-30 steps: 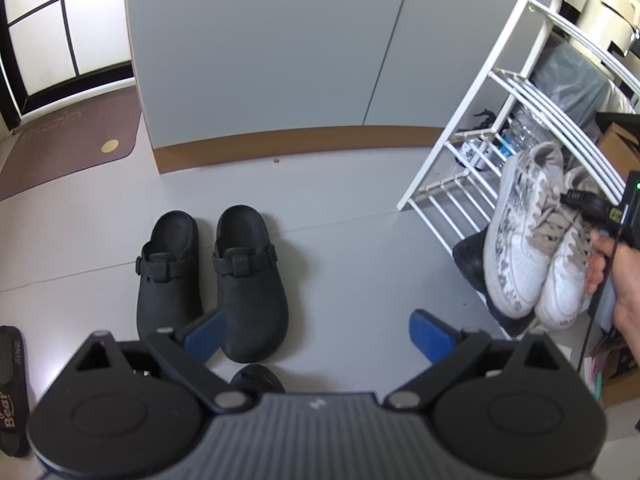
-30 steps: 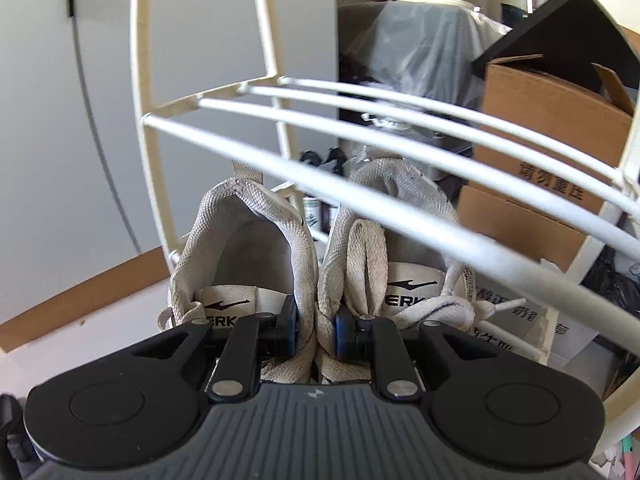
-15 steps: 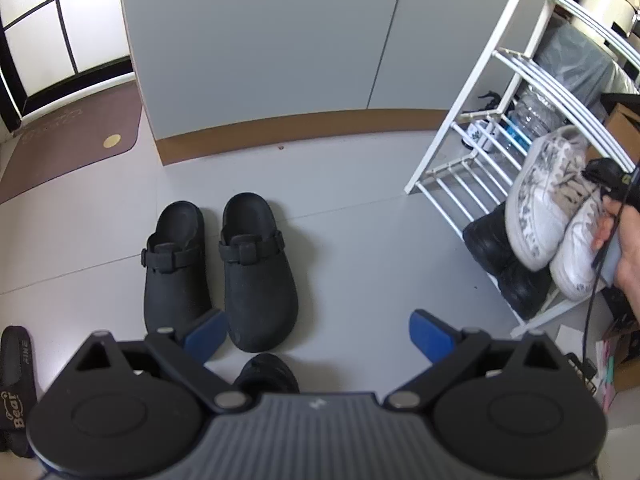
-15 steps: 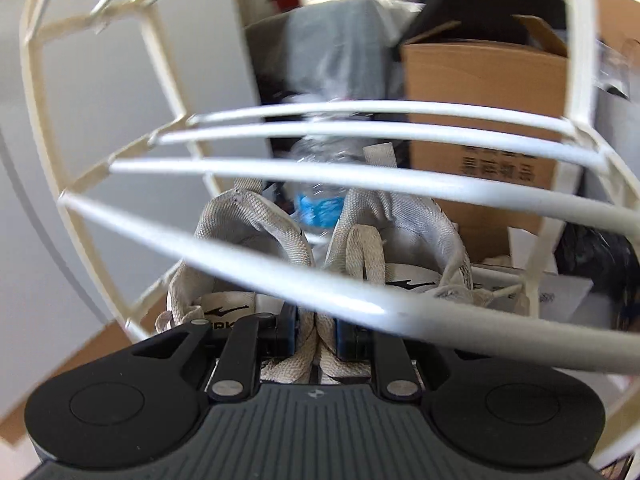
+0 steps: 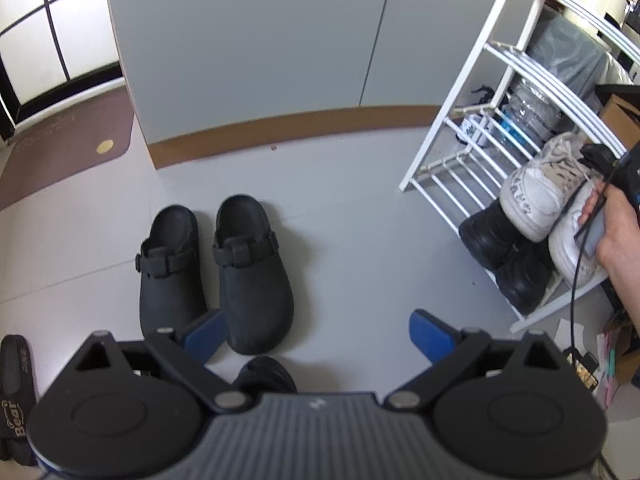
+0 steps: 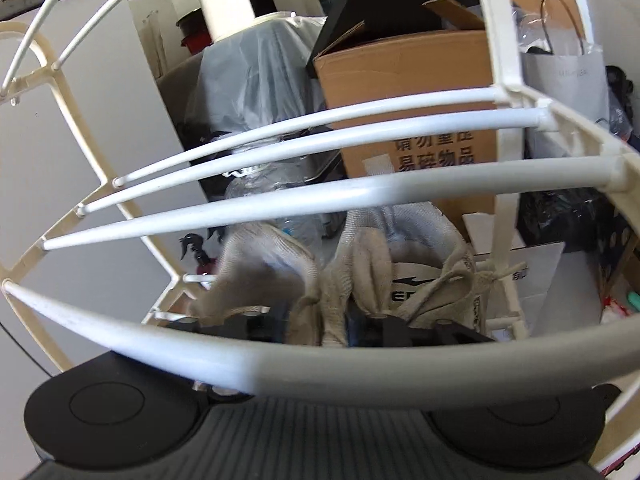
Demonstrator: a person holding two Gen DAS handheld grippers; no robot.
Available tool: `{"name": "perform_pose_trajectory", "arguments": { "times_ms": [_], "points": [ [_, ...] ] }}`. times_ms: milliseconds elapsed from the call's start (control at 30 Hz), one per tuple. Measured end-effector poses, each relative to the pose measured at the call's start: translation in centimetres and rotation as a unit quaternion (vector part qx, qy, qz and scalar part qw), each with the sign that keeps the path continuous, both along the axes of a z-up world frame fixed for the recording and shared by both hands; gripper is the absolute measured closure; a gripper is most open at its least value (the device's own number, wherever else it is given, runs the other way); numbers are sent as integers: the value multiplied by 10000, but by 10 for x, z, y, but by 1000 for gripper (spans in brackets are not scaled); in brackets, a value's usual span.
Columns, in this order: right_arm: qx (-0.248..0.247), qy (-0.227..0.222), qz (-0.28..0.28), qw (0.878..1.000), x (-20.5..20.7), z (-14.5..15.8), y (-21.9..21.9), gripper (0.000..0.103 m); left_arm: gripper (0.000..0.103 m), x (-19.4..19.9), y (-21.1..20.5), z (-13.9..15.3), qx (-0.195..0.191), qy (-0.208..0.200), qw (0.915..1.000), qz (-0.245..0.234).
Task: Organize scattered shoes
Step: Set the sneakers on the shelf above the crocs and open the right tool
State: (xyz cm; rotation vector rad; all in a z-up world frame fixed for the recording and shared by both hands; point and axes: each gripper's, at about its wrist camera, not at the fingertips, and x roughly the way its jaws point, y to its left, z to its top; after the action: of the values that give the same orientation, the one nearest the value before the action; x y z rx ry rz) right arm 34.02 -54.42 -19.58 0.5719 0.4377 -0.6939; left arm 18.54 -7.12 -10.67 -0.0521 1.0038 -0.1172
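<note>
Opening right gripper [image 6: 320, 330] jaws, sneakers [image 6: 400, 280] between, under rack [image 6: 360, 196] bars | left gripper [image 5: 316, 334] spread over bare floor [image 5: 352, 240]

Clogs [image 5: 212, 268] side by side on the floor [image 5: 340, 216], ahead of my left gripper [image 5: 316, 336], toes toward me. Wall [image 5: 248, 40] behind them. Mat [image 5: 60, 148] far left, sandal [image 5: 16, 392] at left edge. Shoe rack [image 5: 452, 160] to the right. Sneakers [image 5: 536, 200] on a rack tier, boots [image 5: 504, 256] on the tier under them. Right gripper [image 6: 320, 320] reaches into the rack between two tiers, jaws opening, sneaker collars between them. Box [image 6: 408, 92] and bottle [image 6: 280, 196] behind the rack.
</note>
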Motion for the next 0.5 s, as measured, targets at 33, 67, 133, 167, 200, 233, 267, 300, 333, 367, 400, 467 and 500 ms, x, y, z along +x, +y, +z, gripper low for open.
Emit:
{"name": "perform_pose_trajectory", "arguments": {
  "times_ms": [33,67,133,167,200,233,267,300,333,367,400,467,500],
  "points": [
    [-14,-5,-20,10000,1,1,2,59,4,0,0,0,-15,-2,10000,9],
    [-16,-1,-19,10000,0,1,2,58,4,-1,1,1,-31,-3,10000,19],
    [-35,-8,13,10000,0,2,3,57,4,-2,0,0,-26,16,10000,-3],
    [-35,-21,25,10000,-1,3,3,56,4,-2,0,0,-14,26,10000,-23],
    [-45,-40,51,10000,-2,3,4,56,4,-3,-1,0,-6,26,10000,-37],
    [-57,-55,71,9999,-3,3,5,54,4,-4,-2,1,-3,19,10000,-45],
    [-33,-97,93,9999,-4,3,5,45,4,-4,-2,2,-3,-2,10000,-39],
    [-3,-245,273,9993,-5,4,7,41,4,-5,-1,4,-10,-44,10000,-12],
    [-49,-279,349,9990,-5,4,8,35,4,-6,0,6,-27,-91,10000,17],
    [-80,-290,376,9988,-5,5,9,34,4,-7,0,8,-46,-126,9999,35],
    [-176,-314,399,9986,-5,5,11,33,4,-8,1,9,-64,-151,9999,46],
    [-482,-425,422,9970,-8,5,17,28,4,-9,1,10,-68,-150,9999,36],
    [-976,-463,477,9930,-8,7,28,27,4,-9,1,9,-57,-129,9999,21]
  ]
}}
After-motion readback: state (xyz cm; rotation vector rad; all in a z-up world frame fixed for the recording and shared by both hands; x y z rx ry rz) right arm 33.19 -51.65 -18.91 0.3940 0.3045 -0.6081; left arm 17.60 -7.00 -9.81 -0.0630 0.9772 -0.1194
